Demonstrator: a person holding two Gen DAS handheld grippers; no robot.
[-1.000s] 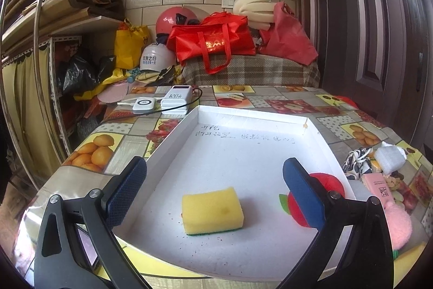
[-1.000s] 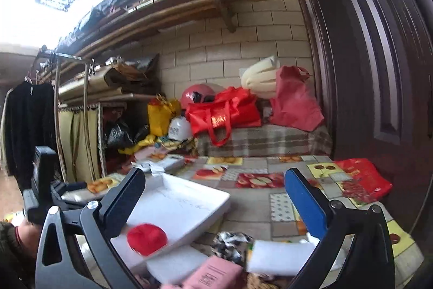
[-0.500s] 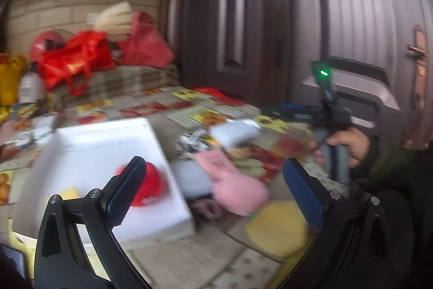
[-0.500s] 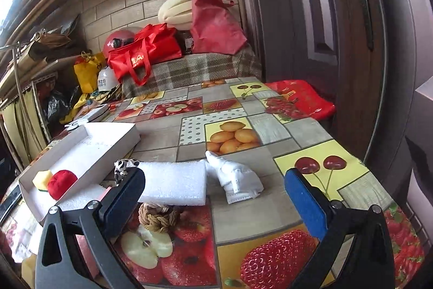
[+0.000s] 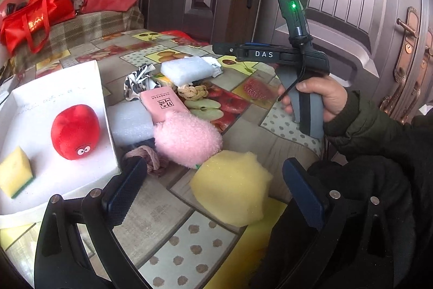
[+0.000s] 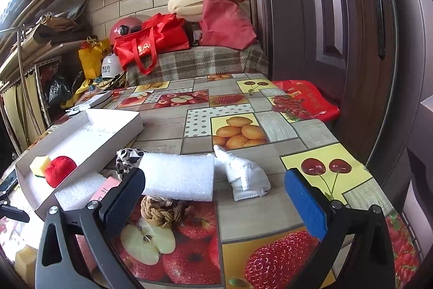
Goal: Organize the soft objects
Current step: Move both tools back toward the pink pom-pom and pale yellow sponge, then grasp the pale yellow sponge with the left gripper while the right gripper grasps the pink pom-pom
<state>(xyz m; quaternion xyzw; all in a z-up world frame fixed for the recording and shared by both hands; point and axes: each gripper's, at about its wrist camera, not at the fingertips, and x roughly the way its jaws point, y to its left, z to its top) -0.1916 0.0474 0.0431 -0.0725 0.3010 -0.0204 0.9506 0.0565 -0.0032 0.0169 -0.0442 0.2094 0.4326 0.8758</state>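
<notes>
- Left gripper (image 5: 213, 186): jaws spread wide, nothing between them; it hovers over the near edge of the table (image 5: 159, 229), above a yellow sponge ball (image 5: 230, 186) that lies in the gap between its fingers.
- Right gripper (image 6: 213, 194): jaws likewise spread and empty; it faces a white foam block (image 6: 178, 176) and a folded white cloth (image 6: 243, 175), which touch each other; in the left wrist view its body is seen from the side, gripped by the person's hand (image 5: 322, 99) in a dark green sleeve (image 5: 370, 132), a green lamp lit on top.
- White tray (image 5: 108, 110): sits at the left of the table; it contains a red plush toy (image 5: 74, 130) with printed eyes and, nearer and further left, a yellow sponge (image 5: 16, 171) with a green underside; the two lie apart.
- Loose items just right of the tray: a second white foam piece (image 5: 130, 122) against the tray wall; a pink fluffy toy (image 5: 186, 138) touching that foam; a pink packet (image 5: 162, 103) partly under the fluffy toy; a pinkish rope knot (image 5: 147, 157) near the tray's near corner.
- Further out: a tan rope knot (image 6: 162, 210) tucked partly under the white foam block; a black-and-white patterned cloth (image 6: 127, 157) at that block's left end.
- Far end: red bags (image 6: 154, 39) rest on a checked cover (image 6: 197, 61) beyond the table; a dark door (image 6: 338, 26) stands on the right.
</notes>
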